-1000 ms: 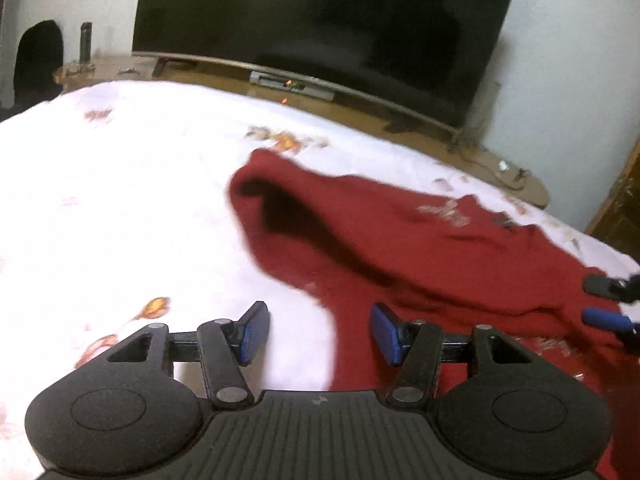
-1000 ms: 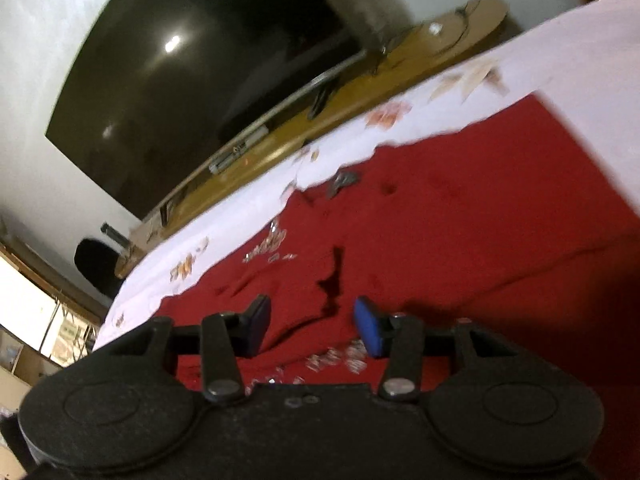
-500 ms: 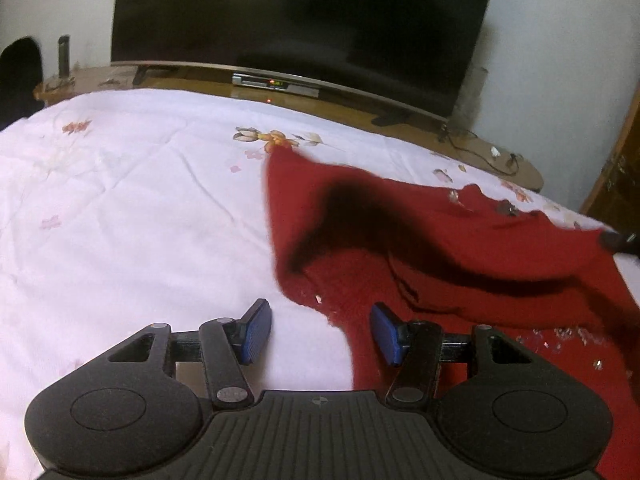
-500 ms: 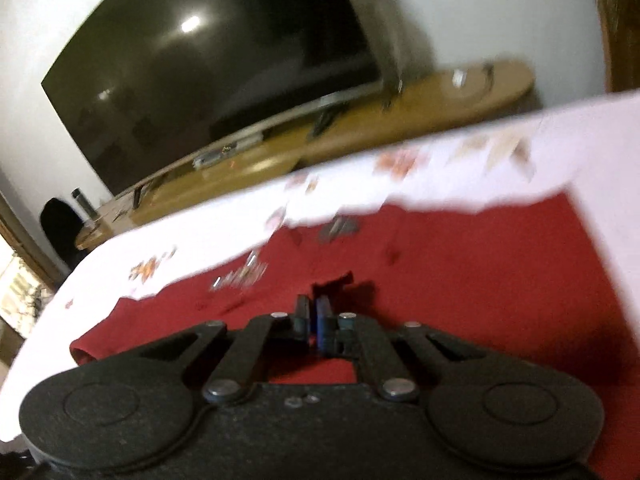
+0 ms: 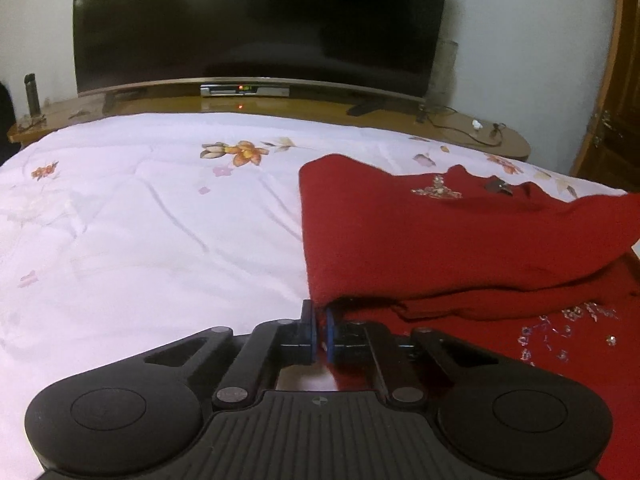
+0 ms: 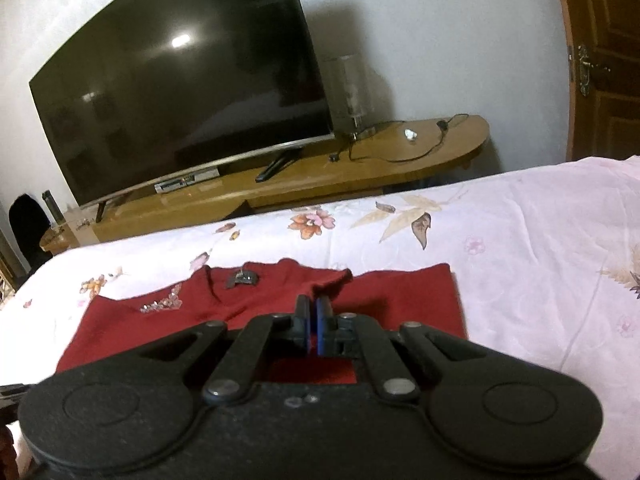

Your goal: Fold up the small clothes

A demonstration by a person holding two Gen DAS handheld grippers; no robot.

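A red knit top (image 5: pixel 420 232) with beaded trim lies on the right part of the white floral bedsheet (image 5: pixel 140 240). One layer of it is folded up over the rest. My left gripper (image 5: pixel 319 314) sits at the fold's near left corner. Its jaws are closing and the blue pads pinch the red edge. In the right wrist view the red top (image 6: pixel 404 300) spreads out ahead, with its neckline and label at the far side. My right gripper (image 6: pixel 313 306) is shut on a raised ridge of the fabric near the middle of the top.
A large dark television (image 5: pixel 256 20) stands on a long wooden stand (image 6: pixel 360 172) beyond the bed's far edge. Cables and a glass vase (image 6: pixel 350 92) are on the stand's right end. A wooden door (image 6: pixel 600 60) is at the far right.
The left jaws went from wide apart to shut on the top's corner. The right gripper, shut half a second ago, rose and levelled out, pulling fabric up with it.
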